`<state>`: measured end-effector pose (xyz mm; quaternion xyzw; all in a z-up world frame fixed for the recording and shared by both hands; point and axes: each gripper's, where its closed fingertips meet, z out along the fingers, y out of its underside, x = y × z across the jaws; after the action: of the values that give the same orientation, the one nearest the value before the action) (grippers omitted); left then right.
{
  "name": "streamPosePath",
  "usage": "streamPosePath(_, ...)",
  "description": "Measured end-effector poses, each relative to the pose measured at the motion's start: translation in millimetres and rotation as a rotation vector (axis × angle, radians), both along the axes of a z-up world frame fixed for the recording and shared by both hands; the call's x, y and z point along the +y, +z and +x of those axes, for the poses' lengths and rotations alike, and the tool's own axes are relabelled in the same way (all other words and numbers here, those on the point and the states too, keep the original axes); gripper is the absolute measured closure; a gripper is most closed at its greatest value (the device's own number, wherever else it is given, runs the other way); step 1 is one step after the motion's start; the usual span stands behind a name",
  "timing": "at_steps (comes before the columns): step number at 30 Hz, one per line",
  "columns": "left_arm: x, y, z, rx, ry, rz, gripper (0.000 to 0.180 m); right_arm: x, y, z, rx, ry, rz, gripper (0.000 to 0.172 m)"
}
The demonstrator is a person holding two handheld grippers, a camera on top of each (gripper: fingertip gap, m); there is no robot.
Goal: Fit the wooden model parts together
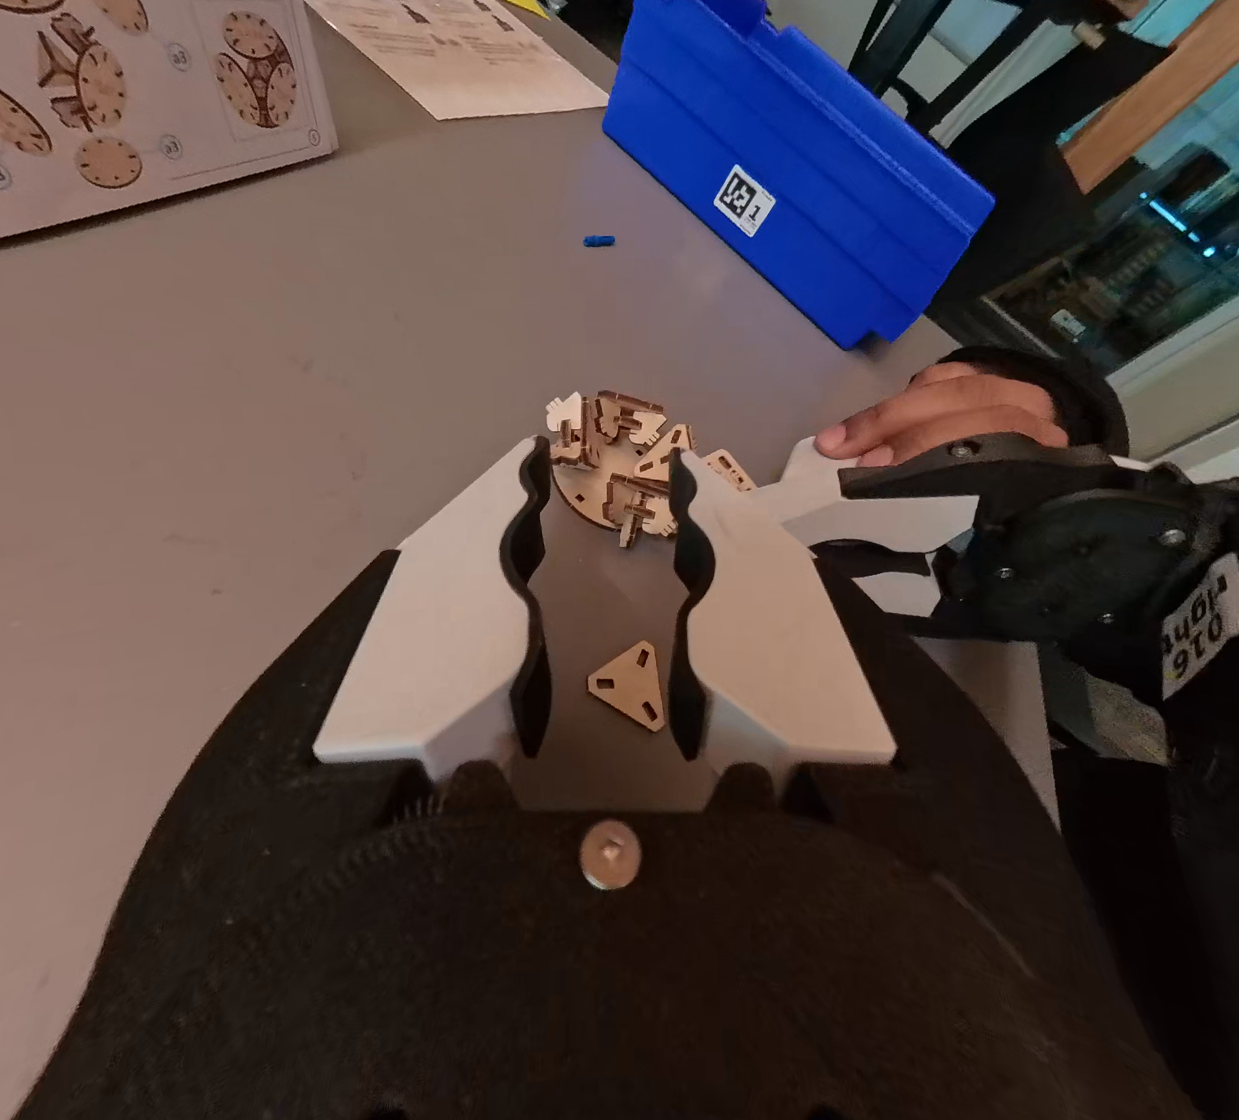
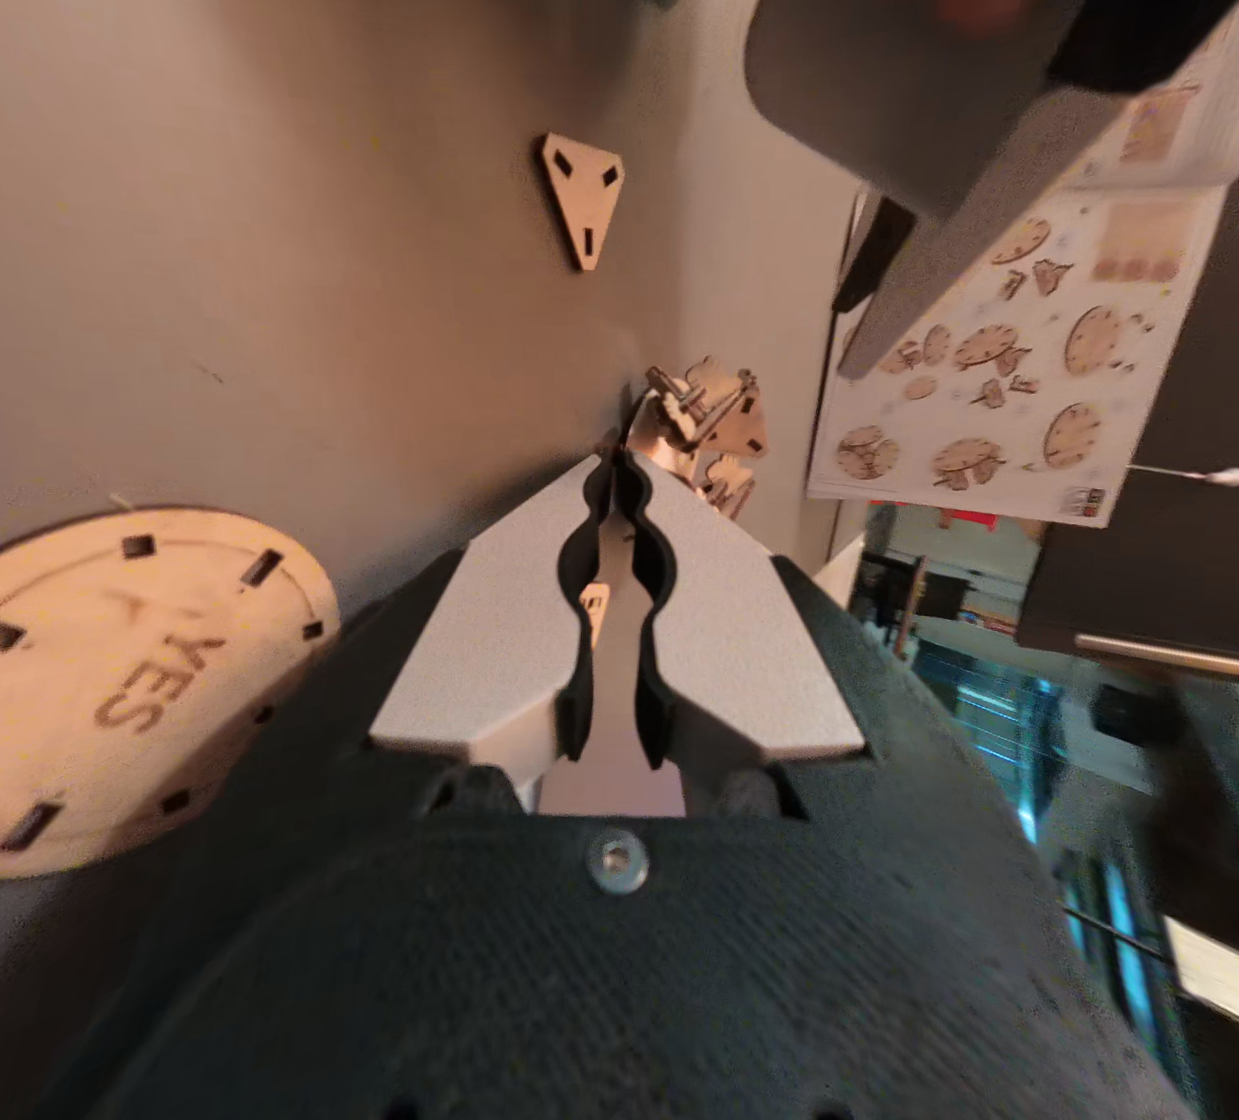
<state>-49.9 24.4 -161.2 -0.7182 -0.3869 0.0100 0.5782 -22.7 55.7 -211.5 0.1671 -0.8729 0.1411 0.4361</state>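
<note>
In the left wrist view my left gripper point(image 1: 607, 464) is open. A small wooden assembly point(image 1: 613, 471), a round disc with several slotted brackets standing on it, sits just at its fingertips, and I cannot tell whether the pads touch it. A flat wooden triangle point(image 1: 627, 685) lies on the grey table point(image 1: 268, 383) between the fingers. My right gripper point(image 2: 613, 464) is shut on the disc edge of the assembly point(image 2: 711, 417) and holds it up. Its white finger point(image 1: 804, 497) comes in from the right, with a hand point(image 1: 952, 410) behind it. The triangle also shows in the right wrist view point(image 2: 583, 196).
A blue bin point(image 1: 791, 162) stands at the back right, with a small blue peg point(image 1: 599, 241) on the table before it. Instruction sheets point(image 1: 147, 28) lie at the back left. A large slotted wooden disc point(image 2: 134, 685) lies to the right gripper's left. The left gripper's finger point(image 2: 905, 82) is close above. About 7 cm separates my left fingertips from my right.
</note>
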Motion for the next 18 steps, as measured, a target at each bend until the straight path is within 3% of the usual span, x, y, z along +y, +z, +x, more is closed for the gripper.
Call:
streamPosePath(6, 0.4, -6.3, -1.8, -0.040, 0.001, -0.015, 0.143, -4.8, 4.9, -4.1, 0.096, 0.005, 0.005, 0.171)
streamPosePath(18, -0.8, -6.2, -3.0, -0.066, 0.002, 0.012, 0.144, -0.2, -1.3, -11.9, 0.050, -0.027, -0.014, 0.171)
